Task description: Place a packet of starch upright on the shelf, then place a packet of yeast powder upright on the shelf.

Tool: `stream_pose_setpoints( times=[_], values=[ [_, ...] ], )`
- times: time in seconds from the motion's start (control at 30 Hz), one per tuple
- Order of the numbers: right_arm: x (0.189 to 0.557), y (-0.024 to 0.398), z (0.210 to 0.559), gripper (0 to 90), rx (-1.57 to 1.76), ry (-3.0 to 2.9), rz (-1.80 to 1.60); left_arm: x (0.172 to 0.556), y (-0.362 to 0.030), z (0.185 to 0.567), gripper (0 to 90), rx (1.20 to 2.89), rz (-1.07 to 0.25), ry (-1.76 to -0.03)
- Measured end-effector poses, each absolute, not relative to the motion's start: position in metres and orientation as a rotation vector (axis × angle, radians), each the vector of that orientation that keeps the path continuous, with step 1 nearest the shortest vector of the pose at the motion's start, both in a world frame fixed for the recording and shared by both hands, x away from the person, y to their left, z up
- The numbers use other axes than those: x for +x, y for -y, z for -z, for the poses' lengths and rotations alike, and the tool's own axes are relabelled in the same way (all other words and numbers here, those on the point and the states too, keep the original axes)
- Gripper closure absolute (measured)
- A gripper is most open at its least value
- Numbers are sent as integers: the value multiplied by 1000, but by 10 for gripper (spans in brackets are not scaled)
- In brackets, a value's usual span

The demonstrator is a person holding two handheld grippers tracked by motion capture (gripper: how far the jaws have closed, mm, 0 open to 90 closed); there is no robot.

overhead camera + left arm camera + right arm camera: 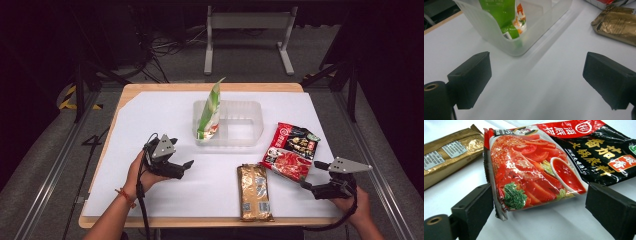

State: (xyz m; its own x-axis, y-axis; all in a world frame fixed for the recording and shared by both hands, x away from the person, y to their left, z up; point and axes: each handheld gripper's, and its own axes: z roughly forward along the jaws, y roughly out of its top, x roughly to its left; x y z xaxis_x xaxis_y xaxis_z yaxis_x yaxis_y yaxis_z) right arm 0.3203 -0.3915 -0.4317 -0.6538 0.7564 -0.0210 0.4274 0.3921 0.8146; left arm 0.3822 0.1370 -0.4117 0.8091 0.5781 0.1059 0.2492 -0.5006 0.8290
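three packets (255, 191), one clear bin (250, 111), two grippers (186, 164).

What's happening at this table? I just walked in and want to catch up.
A person is sorting food packets into a clear bin with two handheld grippers. A green pouch already stands upright in the bin's left compartment. The left gripper is open and holds nothing, a little short of the bin. The right gripper, also open, points at the red soup-base packet, whose near edge lies between its fingers. A gold packet lies flat on the table.
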Motion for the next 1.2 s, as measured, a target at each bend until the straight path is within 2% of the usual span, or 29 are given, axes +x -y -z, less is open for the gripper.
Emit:
stream_pose_setpoints(
  times=[0.07,0.23,0.37,0.43,0.57,0.63,0.7,0.8,1.03,1.2],
  values=[
    [312,389,424,131,965,-2191,-1172,379,-138,416,114,2135,-489,-599],
    [312,387,421,142,969,-2217,-1196,372,-142,426,131,2184,-453,-597],
    [313,387,422,252,956,-2243,-1234,369,-147,430,165,2212,-390,-607],
    [314,380,417,252,930,-2260,-1254,368,-148,432,173,2236,-343,-618],
    [318,357,414,195,926,-2342,-1190,361,-154,437,178,2209,-286,-652],
    [318,354,414,198,929,-2349,-1182,358,-154,438,165,2215,-295,-654],
    [320,344,412,194,921,-2363,-1133,353,-155,440,108,2229,-283,-643],
    [328,328,408,138,925,-2427,-1126,350,-158,445,123,2232,-236,-639],
    [339,262,417,115,744,-2643,-1074,345,-150,445,120,2256,-216,-581],
    [341,246,427,130,709,-2695,-1107,343,-146,446,133,2273,-208,-555]
  ],
)
